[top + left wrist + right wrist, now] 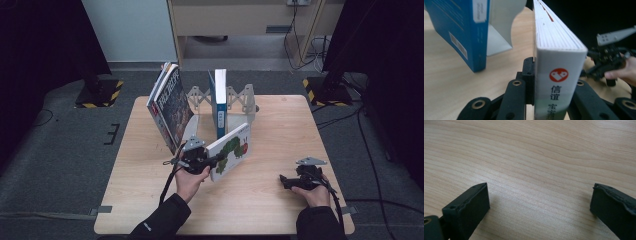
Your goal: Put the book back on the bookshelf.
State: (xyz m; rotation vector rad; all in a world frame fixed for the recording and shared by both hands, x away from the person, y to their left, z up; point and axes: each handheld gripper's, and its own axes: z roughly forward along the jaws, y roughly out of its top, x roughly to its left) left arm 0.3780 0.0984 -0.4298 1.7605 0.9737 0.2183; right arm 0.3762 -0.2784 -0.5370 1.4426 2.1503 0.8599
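Nearest to us, toward the near right corner of the worktop (280, 115), we see the right gripper (286, 181) held low over bare wood. Its own view gives what the high view cannot: two black fingers (467, 207) spread wide, with nothing but wood grain between them.

Further in, left of the worktop's middle, the left gripper (216, 159) pinches the caterpillar picture book (231, 150) by its spine end. From above we see the cover, tilted, with the caterpillar on it. The left gripper view shows instead the white spine (559, 85) with a red round mark and the page edges running away from us, one pad (529, 75) pressed flat against the left face of the book and the other against its right face.

Beyond, near the far edge, a blue book (219, 102) stands upright in the white bookend rack (240, 100), and a large leaning book (170, 107) rests at the rack's left end.
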